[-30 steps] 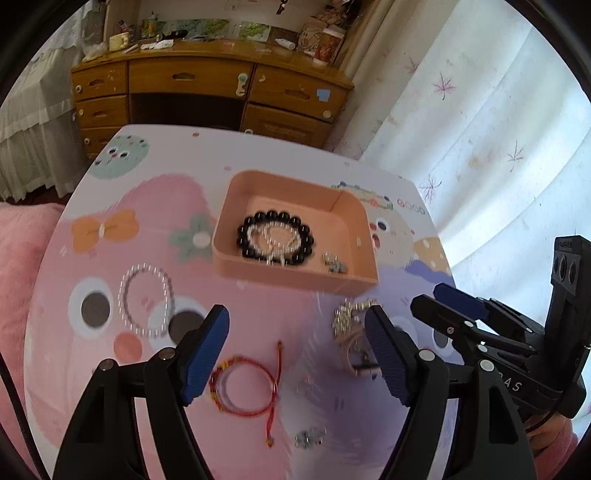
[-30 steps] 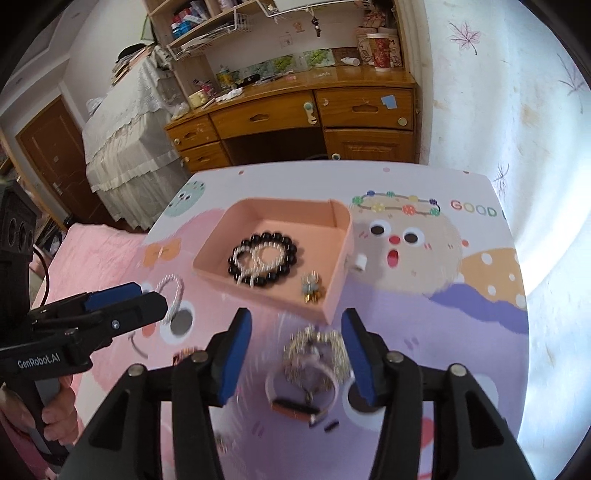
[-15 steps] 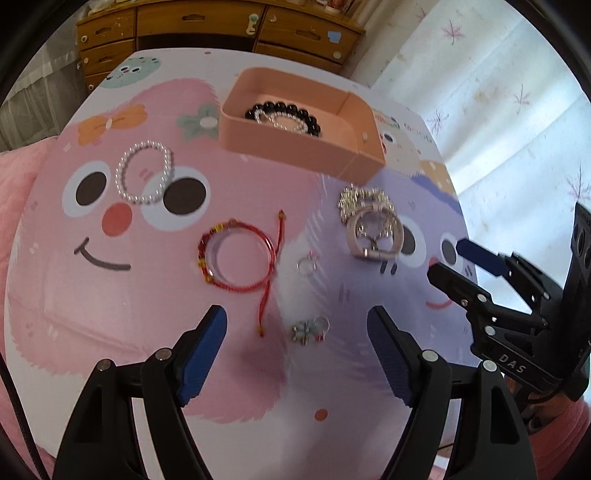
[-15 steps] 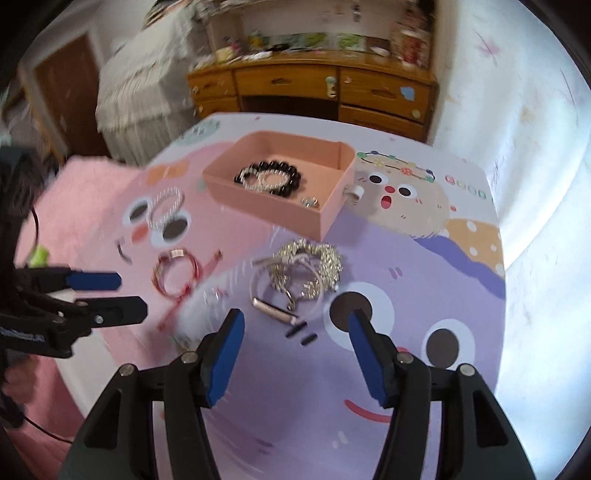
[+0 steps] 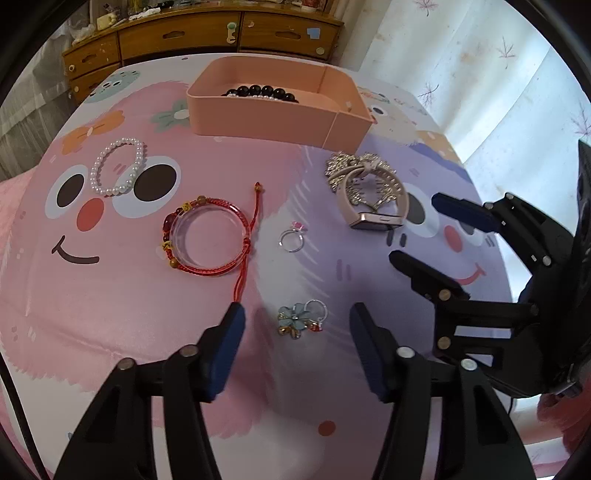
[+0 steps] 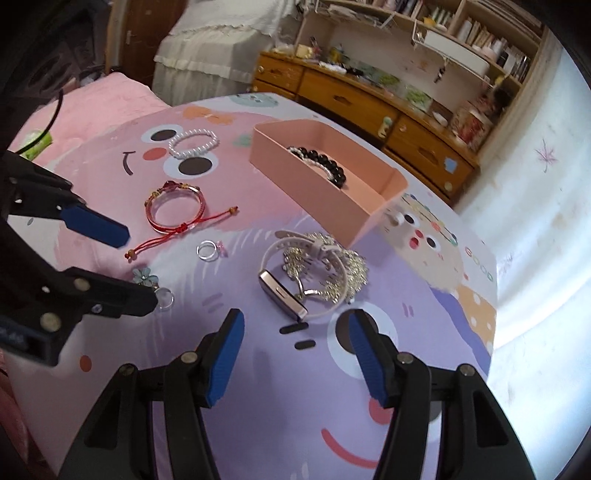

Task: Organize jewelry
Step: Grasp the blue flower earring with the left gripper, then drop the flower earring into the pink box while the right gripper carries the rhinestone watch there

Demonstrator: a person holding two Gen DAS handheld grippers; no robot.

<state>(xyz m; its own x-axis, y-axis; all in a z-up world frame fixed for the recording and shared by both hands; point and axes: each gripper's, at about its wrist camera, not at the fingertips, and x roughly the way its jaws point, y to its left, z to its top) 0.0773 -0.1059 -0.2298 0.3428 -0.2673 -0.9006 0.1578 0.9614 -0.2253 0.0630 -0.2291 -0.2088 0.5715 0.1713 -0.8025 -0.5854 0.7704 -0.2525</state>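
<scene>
A pink box [image 5: 277, 114] [image 6: 321, 184] on the cartoon tablecloth holds a black bead bracelet [image 5: 260, 90] [image 6: 325, 164]. Loose on the cloth lie a pearl bracelet [image 5: 118, 171] [image 6: 194, 144], a red cord bracelet [image 5: 207, 236] [image 6: 173, 208], a clear ring [image 5: 291, 238] [image 6: 207, 251], a blue flower charm [image 5: 297, 319] [image 6: 146, 277], and a watch with a sparkly bracelet [image 5: 369, 199] [image 6: 314, 273]. My left gripper [image 5: 297, 325] is open and empty, straddling the flower charm. My right gripper [image 6: 295, 330] is open and empty, just in front of the watch.
A wooden desk with drawers [image 5: 207, 33] [image 6: 369, 99] stands behind the table. A curtain [image 5: 480, 74] hangs at the right. A pink bed [image 6: 85, 96] lies to the left. The table edge [image 6: 495, 332] falls off at the right.
Both grippers have pulled back from the pink box and lowered toward the near part of the table. The left one now sits over the flower charm, the right one before the watch.
</scene>
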